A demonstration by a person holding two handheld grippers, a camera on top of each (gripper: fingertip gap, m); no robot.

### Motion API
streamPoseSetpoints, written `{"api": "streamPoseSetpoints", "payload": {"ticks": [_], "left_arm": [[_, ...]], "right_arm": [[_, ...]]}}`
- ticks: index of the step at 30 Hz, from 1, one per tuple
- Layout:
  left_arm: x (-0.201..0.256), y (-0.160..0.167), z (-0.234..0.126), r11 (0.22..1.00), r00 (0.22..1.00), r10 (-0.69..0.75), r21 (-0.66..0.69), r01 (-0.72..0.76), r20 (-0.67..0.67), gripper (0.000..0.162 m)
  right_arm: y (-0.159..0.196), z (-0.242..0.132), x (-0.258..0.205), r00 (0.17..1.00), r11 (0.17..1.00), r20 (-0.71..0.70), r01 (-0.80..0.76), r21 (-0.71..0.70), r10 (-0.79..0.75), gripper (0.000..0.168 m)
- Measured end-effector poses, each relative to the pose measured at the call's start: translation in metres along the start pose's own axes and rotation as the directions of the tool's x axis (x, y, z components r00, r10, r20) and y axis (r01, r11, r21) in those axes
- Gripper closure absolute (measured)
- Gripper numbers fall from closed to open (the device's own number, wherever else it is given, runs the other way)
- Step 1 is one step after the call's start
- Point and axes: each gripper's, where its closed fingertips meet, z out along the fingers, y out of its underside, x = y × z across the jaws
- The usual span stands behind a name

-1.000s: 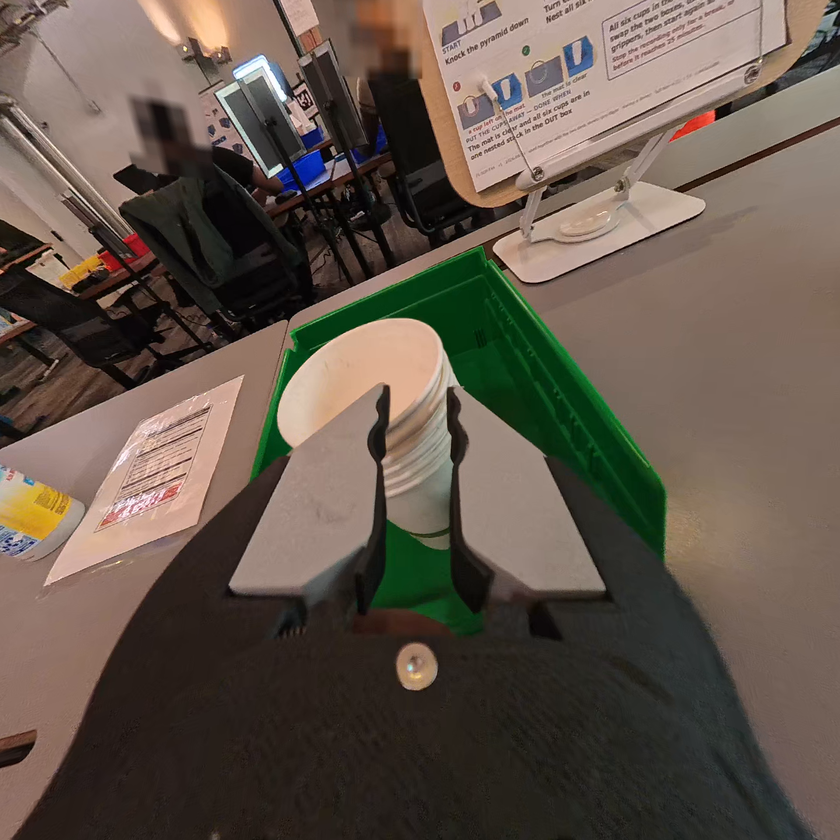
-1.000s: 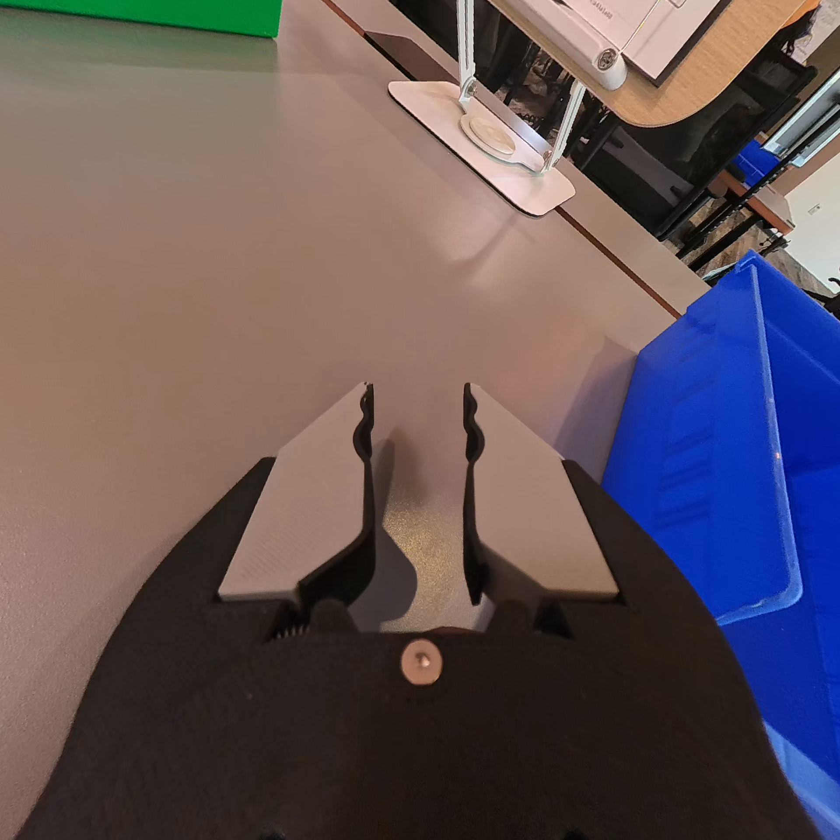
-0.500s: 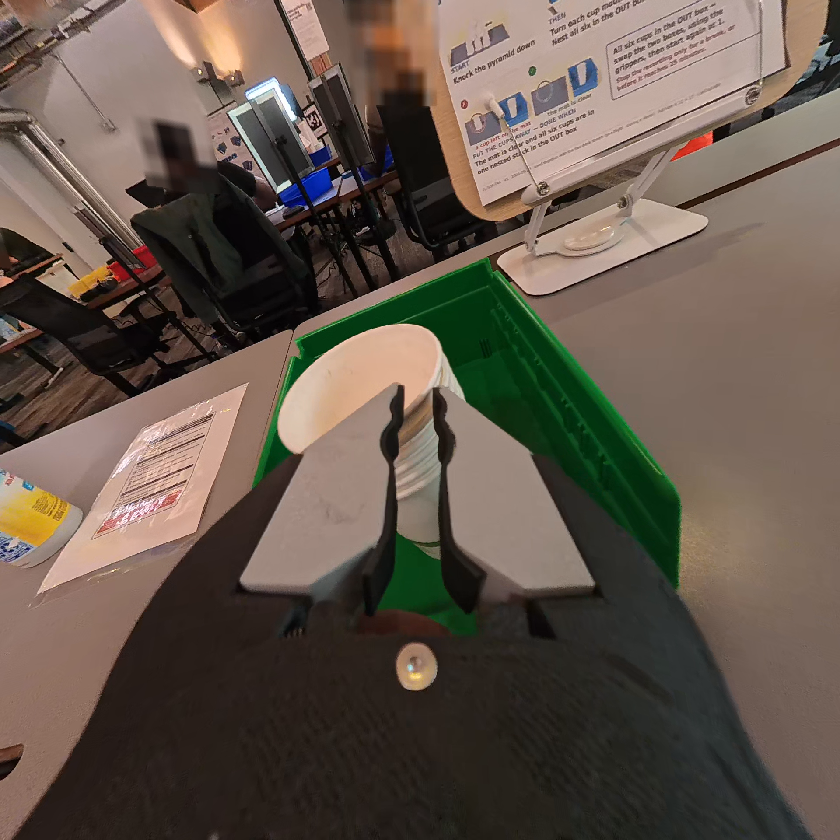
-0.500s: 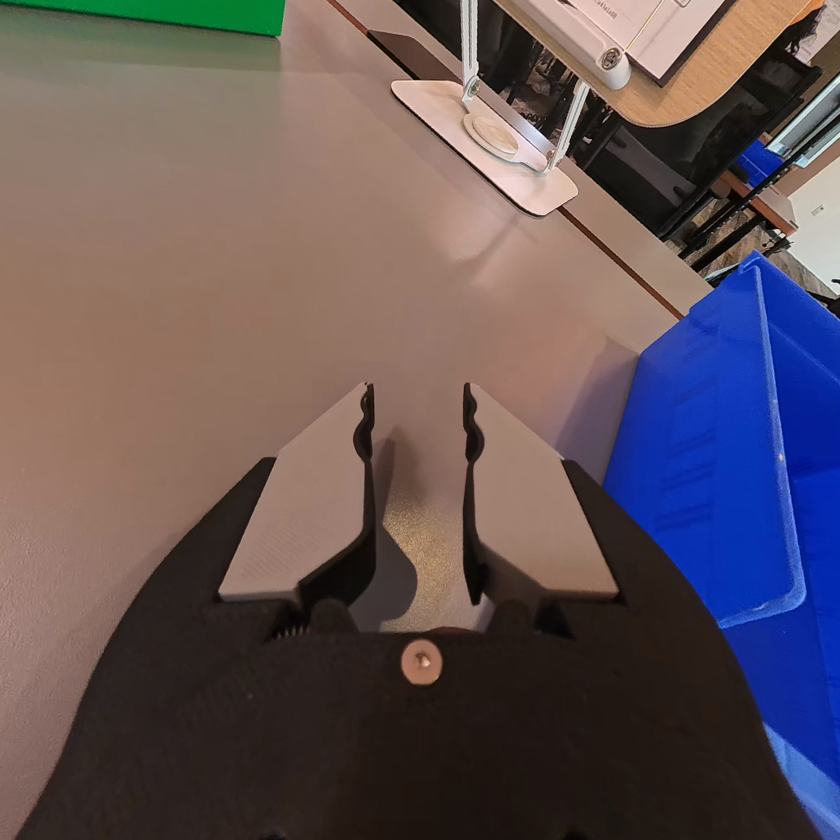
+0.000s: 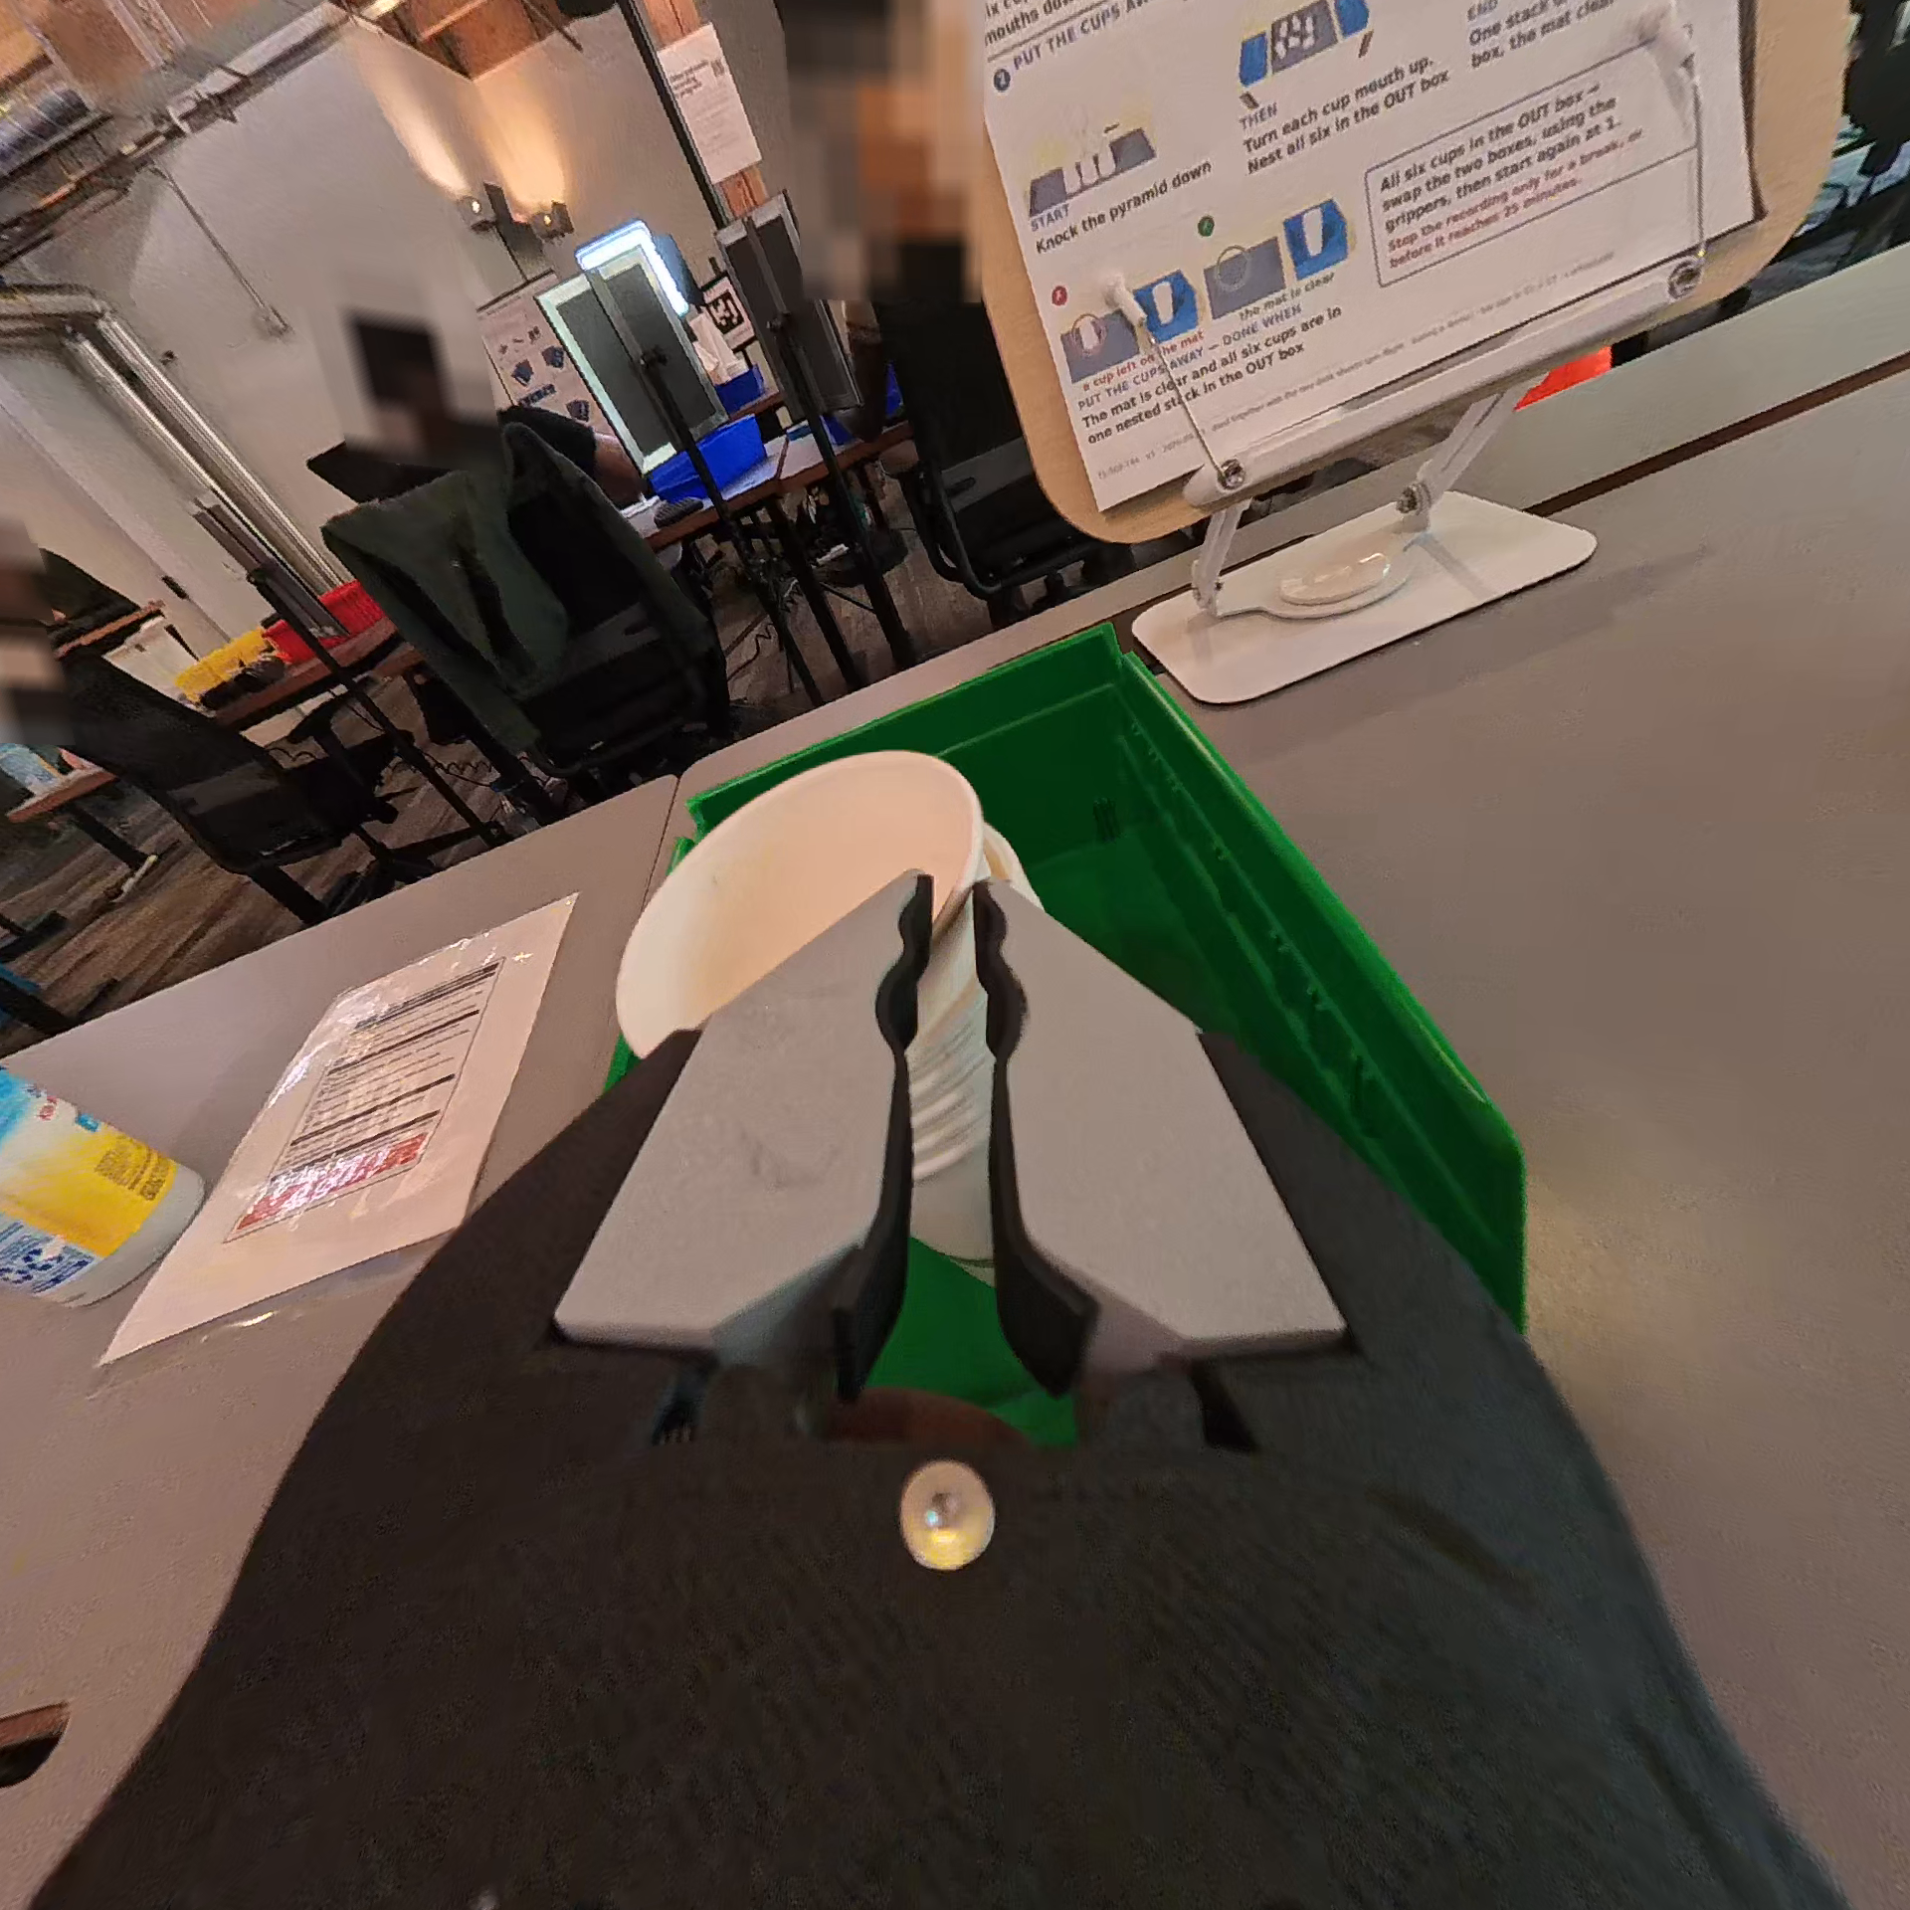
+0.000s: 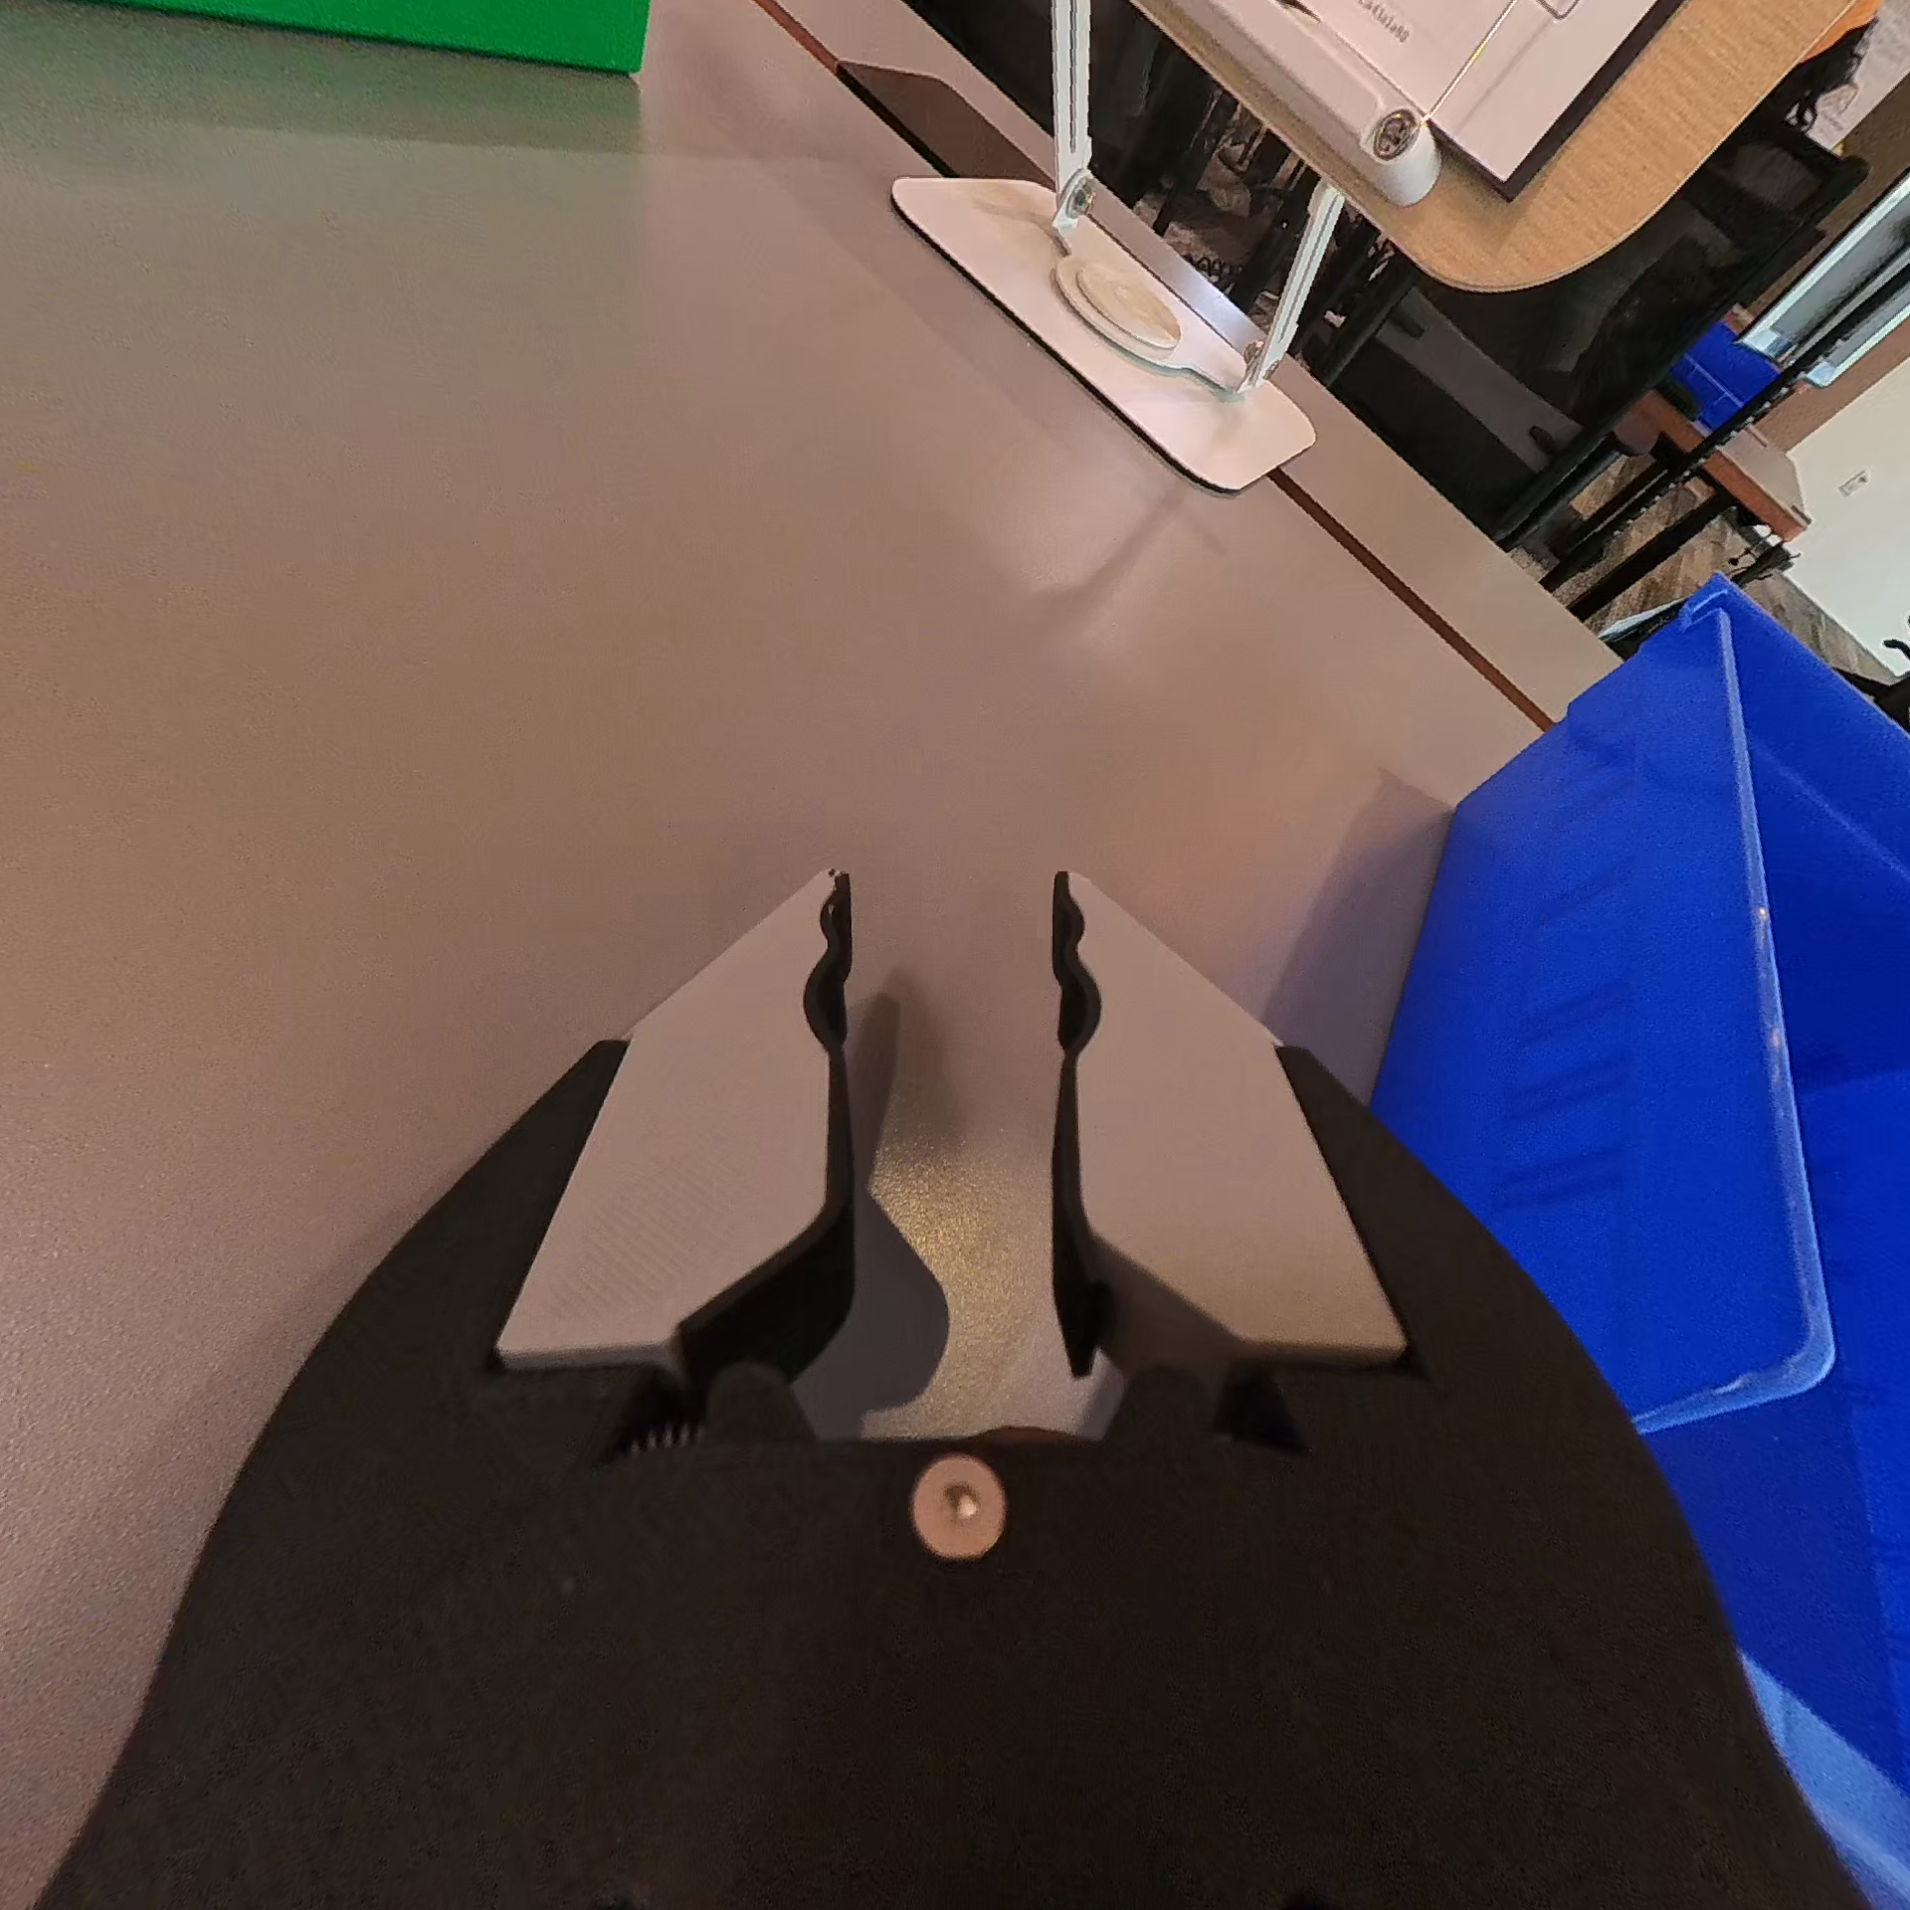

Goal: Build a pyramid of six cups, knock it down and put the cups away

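A nested stack of white paper cups [image 5: 946,1127] stands mouth up in the green box [image 5: 1292,992] in the left wrist view. The top cup [image 5: 786,899] leans left and sits a little higher than the rims below it. My left gripper [image 5: 949,899] is shut on the top cup's right wall, one finger inside the mouth and one outside. My right gripper [image 6: 949,889] is open and empty, low over the bare grey table, with the blue box [image 6: 1612,1034] just to its right. The inside of the blue box is mostly hidden.
A white stand with an instruction board [image 5: 1375,579] is at the table's far edge; it also shows in the right wrist view [image 6: 1116,341]. A laminated sheet [image 5: 362,1116] and a bottle [image 5: 72,1189] lie left of the green box. The green box's corner [image 6: 413,26] shows far left. Left tips to right tips: about 45 cm.
My left jaws have closed from open around the stack to pinching the top cup's wall, and that cup has tilted and risen slightly. The right gripper has barely moved.
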Motion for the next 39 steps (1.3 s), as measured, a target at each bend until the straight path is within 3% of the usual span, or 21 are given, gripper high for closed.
{"api": "streamPoseSetpoints", "payload": {"ticks": [22,34,39], "left_arm": [[-0.014,-0.059,-0.038,0.97,0.988,0.054,0.228,-0.086,0.142,0.161],[-0.021,-0.068,-0.045,0.957,0.982,0.039,0.277,-0.09,0.184,0.161],[-0.034,-0.07,-0.052,0.949,0.977,-0.04,0.315,-0.029,0.209,0.161]], "right_arm": [[0.001,0.0,-0.001,1.0,1.0,-0.003,0.011,-0.005,-0.011,0.132],[0.001,0.001,-0.001,1.0,1.0,-0.003,0.015,-0.008,-0.015,0.132],[0.001,0.0,-0.001,1.0,1.0,-0.005,0.015,-0.006,-0.015,0.132]]}}
